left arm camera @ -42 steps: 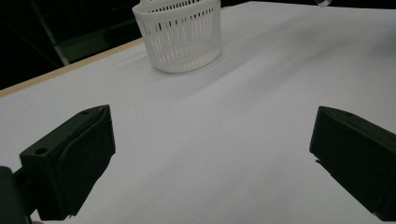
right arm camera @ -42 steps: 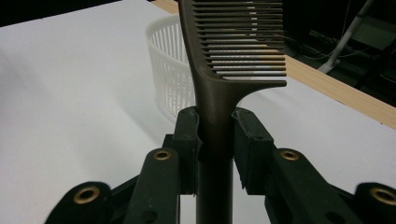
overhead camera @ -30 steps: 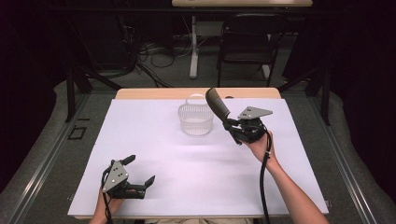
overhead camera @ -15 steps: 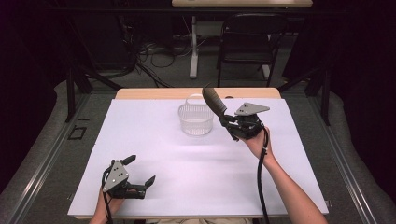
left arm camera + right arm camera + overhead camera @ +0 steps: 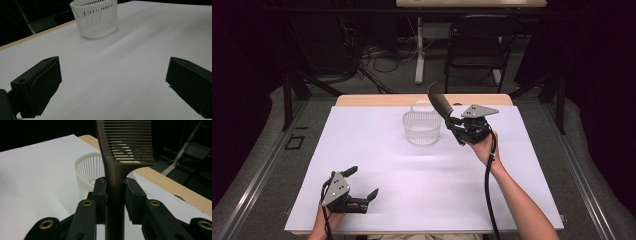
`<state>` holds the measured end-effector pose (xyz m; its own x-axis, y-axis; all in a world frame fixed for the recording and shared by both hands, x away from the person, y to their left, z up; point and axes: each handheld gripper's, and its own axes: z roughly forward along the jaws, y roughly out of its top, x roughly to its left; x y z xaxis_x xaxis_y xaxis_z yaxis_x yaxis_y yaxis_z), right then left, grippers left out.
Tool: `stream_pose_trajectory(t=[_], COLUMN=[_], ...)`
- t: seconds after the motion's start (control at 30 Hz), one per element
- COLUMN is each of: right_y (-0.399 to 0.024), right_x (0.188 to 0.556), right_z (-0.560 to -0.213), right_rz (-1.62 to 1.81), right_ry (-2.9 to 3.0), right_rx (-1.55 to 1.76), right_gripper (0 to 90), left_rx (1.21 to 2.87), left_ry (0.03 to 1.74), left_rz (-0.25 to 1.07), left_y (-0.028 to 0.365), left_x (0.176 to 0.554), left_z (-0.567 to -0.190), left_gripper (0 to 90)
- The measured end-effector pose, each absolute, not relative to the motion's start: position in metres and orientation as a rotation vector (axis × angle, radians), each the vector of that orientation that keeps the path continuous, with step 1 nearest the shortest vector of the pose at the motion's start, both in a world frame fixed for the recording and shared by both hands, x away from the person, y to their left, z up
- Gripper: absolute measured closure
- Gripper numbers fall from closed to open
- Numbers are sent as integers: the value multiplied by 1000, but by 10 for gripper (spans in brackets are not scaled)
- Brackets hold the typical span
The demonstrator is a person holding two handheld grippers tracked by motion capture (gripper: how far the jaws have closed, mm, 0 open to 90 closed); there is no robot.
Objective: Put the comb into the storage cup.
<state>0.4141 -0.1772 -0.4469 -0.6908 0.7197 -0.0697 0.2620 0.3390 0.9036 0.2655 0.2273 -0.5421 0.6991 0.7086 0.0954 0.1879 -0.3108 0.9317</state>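
Since a second ago the right hand-held gripper (image 5: 451,121) has shifted a little toward the far left, bringing the comb (image 5: 440,104) closer above the basket (image 5: 422,128); the left hand-held gripper (image 5: 361,183) has stayed where it was.

The tabletop (image 5: 412,190) is covered by a white sheet, with a strip of bare wood showing along its far edge. Beyond it, on the floor, stand a dark chair (image 5: 477,45) and a tangle of cables (image 5: 372,55).

The white slatted basket sits upright on the sheet near the far edge, about midway across. In the left gripper view it stands at the top of the picture (image 5: 95,18), well apart from the jaws.

The right hand-held gripper is held above the tabletop just right of the basket, its jaws closed on the comb's handle. In the right gripper view the two jaws press the handle from both sides, and the comb (image 5: 125,142) rises straight up, its teeth pointing right. The basket (image 5: 90,175) shows behind the jaws, lower and to the left. In the high view the comb tilts up and left, its tip above the basket's far right rim.

The left hand-held gripper rests low at the near left of the sheet, jaws spread wide with nothing between them.
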Motion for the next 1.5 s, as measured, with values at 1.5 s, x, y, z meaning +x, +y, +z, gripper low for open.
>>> stream_pose_trajectory(t=[1.5], right_y=[-152], right_x=[439], right_z=[-449], right_rz=[1399], right_ry=[2043], right_rx=[771], right_gripper=[725], left_rx=[1850], left_ry=[703], left_rz=[615], left_y=[227], left_x=[266], left_z=[-542], left_gripper=[3])
